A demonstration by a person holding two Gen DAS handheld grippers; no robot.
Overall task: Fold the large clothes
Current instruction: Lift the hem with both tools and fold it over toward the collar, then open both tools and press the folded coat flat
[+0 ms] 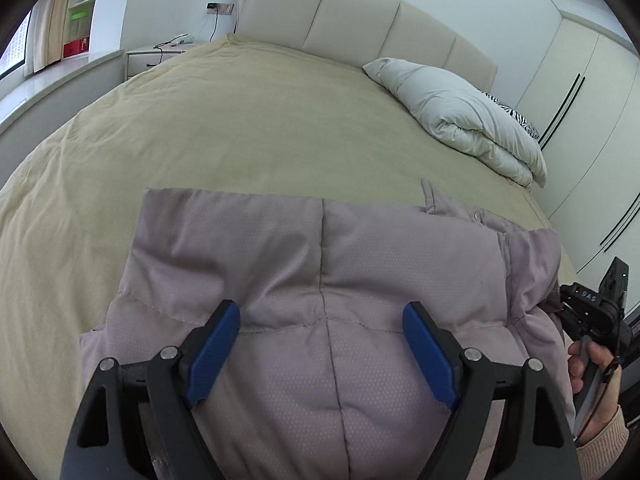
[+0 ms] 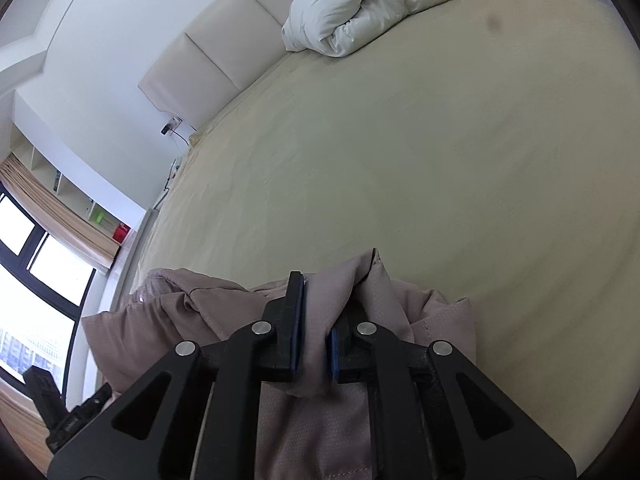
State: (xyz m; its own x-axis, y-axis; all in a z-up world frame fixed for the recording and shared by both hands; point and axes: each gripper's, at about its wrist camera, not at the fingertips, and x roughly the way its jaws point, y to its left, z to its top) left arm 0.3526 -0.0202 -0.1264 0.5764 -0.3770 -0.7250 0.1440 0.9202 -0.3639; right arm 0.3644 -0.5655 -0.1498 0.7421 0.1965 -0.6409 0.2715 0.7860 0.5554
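Observation:
A mauve padded jacket (image 1: 280, 248) lies flat on the near part of the beige bed (image 1: 240, 128), its centre seam running away from me. My left gripper (image 1: 322, 312) hovers just over the jacket's middle, blue pads wide open and nothing between them. At the jacket's right edge a hand (image 1: 596, 368) holds the right gripper's black body (image 1: 592, 308). In the right wrist view my right gripper (image 2: 320, 308) is shut on a bunched fold of the jacket (image 2: 180, 308), which fills the narrow gap between the pads and hides the right fingertip.
A folded white duvet (image 1: 460, 120) lies at the bed's far right by the padded headboard (image 1: 360, 20). A nightstand (image 1: 156, 58) with cables stands at the far left, a wardrobe (image 1: 580, 80) on the right. Bare sheet stretches beyond the jacket.

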